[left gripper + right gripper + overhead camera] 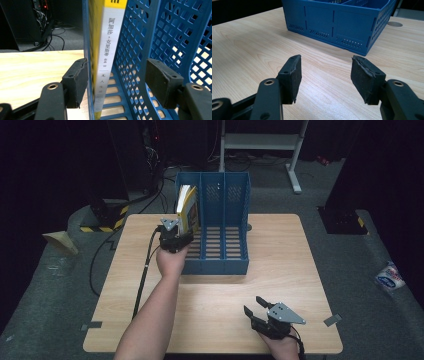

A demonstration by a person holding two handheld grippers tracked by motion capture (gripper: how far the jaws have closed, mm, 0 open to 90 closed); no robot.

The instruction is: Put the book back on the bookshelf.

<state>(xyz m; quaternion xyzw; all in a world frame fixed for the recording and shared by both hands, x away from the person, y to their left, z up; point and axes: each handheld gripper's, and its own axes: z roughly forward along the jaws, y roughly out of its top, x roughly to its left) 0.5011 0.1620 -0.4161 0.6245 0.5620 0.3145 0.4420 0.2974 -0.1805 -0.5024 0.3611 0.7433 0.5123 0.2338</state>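
A yellow paperback book with a white spine (106, 65) is standing upright in the leftmost compartment of a blue slatted plastic file rack (220, 227), which is sitting toward the far edge of the light wooden table (215, 310). The left gripper (176, 236) is straddling the rack's left wall and the book; its jaws are standing apart, not pressing on either. The right gripper (255, 306) is hovering near the table's near right corner, jaws standing apart with nothing between them, pointing toward the rack's front wall.
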